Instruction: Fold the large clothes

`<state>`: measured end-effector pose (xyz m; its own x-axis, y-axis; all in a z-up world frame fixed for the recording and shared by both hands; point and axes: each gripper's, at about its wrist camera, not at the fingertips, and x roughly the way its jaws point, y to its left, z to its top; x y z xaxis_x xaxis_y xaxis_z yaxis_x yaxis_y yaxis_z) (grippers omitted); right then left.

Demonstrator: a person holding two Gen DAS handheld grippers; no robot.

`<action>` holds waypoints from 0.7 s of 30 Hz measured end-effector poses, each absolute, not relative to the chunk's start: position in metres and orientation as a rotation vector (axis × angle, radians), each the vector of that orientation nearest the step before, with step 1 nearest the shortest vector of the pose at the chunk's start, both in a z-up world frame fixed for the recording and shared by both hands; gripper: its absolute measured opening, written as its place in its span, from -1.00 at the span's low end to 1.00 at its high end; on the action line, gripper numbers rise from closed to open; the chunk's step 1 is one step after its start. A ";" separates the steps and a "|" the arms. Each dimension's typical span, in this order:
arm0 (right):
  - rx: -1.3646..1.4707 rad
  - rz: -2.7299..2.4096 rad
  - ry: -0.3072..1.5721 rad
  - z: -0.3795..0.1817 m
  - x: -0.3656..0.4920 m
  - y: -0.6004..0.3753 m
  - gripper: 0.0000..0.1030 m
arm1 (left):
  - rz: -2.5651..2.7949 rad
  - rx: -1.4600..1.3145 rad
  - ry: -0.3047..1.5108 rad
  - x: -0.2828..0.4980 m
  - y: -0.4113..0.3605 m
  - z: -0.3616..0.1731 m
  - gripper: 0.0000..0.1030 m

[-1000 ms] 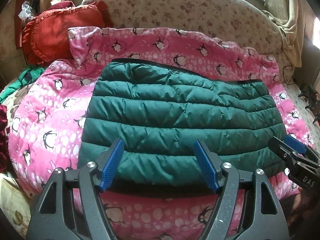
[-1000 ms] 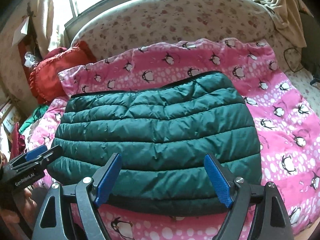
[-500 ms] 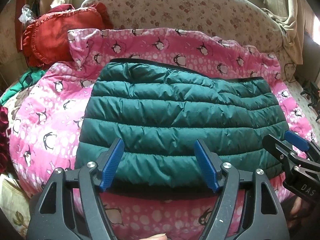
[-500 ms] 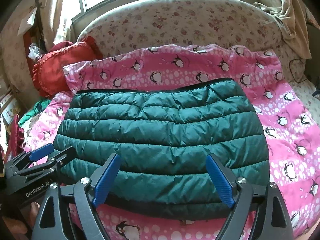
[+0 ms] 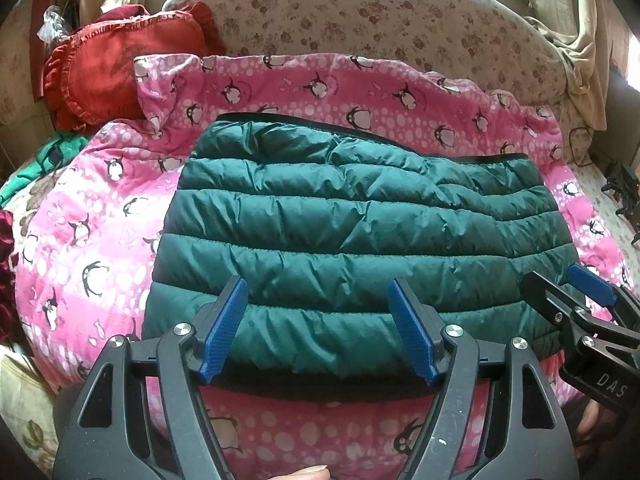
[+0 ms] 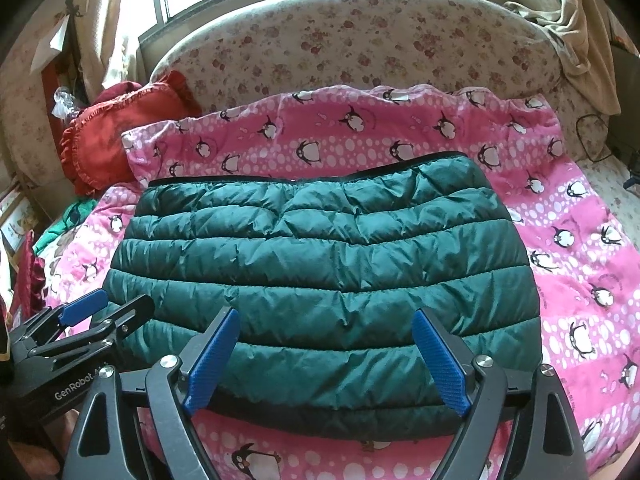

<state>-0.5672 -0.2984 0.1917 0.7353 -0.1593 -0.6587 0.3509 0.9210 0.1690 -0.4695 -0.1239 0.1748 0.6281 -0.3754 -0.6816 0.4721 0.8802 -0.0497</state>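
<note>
A dark green quilted down jacket (image 5: 352, 240) lies folded into a wide rectangle on a pink penguin-print blanket (image 5: 100, 216); it also shows in the right wrist view (image 6: 320, 272). My left gripper (image 5: 318, 324) is open and empty, hovering over the jacket's near edge toward its left half. My right gripper (image 6: 326, 350) is open and empty over the near edge toward the right half. The right gripper also shows at the right in the left wrist view (image 5: 576, 292), the left gripper at the left in the right wrist view (image 6: 104, 308).
The blanket (image 6: 580, 264) covers a bed with a floral curved headboard (image 5: 360, 12). A red ruffled pillow (image 5: 116, 68) lies at the back left, green cloth (image 5: 48, 156) at the left edge. Beige fabric (image 5: 576, 44) hangs at the back right.
Both grippers have drawn back and risen slightly from the jacket, staying open. The jacket has not moved.
</note>
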 end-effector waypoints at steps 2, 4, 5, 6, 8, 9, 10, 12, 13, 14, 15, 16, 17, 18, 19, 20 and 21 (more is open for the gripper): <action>0.295 -0.284 0.692 0.191 -0.567 -0.298 0.67 | -0.487 0.137 0.749 -0.469 -0.123 0.175 0.42; 0.297 -0.283 0.691 0.191 -0.566 -0.298 0.67 | -0.487 0.134 0.751 -0.468 -0.124 0.174 0.42; 0.297 -0.284 0.692 0.190 -0.566 -0.298 0.67 | -0.488 0.134 0.750 -0.468 -0.124 0.174 0.42; 0.299 -0.283 0.692 0.190 -0.566 -0.298 0.67 | -0.487 0.135 0.749 -0.468 -0.124 0.174 0.42; 0.303 -0.281 0.694 0.190 -0.566 -0.298 0.67 | -0.486 0.136 0.747 -0.468 -0.126 0.173 0.42; 0.304 -0.282 0.694 0.190 -0.565 -0.297 0.67 | -0.487 0.135 0.748 -0.468 -0.125 0.173 0.42; 0.306 -0.282 0.694 0.190 -0.565 -0.297 0.67 | -0.488 0.135 0.749 -0.468 -0.125 0.173 0.42; 0.308 -0.285 0.691 0.190 -0.565 -0.297 0.67 | -0.488 0.133 0.753 -0.467 -0.126 0.173 0.42; 0.309 -0.287 0.688 0.190 -0.565 -0.297 0.67 | -0.488 0.131 0.754 -0.467 -0.126 0.173 0.42; 0.310 -0.288 0.686 0.191 -0.565 -0.297 0.67 | -0.488 0.131 0.754 -0.467 -0.126 0.173 0.42; 0.309 -0.289 0.686 0.191 -0.564 -0.297 0.67 | -0.488 0.133 0.753 -0.467 -0.126 0.173 0.42; 0.309 -0.289 0.686 0.191 -0.564 -0.297 0.67 | -0.488 0.133 0.753 -0.467 -0.126 0.173 0.42; 0.309 -0.288 0.686 0.191 -0.565 -0.297 0.67 | -0.489 0.135 0.754 -0.467 -0.127 0.172 0.42; 0.308 -0.289 0.687 0.191 -0.564 -0.297 0.67 | -0.489 0.134 0.755 -0.467 -0.126 0.172 0.42; 0.308 -0.288 0.689 0.191 -0.564 -0.297 0.67 | -0.490 0.135 0.755 -0.467 -0.127 0.172 0.42; 0.309 -0.288 0.688 0.191 -0.564 -0.297 0.67 | -0.489 0.136 0.756 -0.466 -0.127 0.172 0.42; 0.308 -0.289 0.688 0.191 -0.564 -0.297 0.67 | -0.489 0.136 0.755 -0.467 -0.127 0.172 0.42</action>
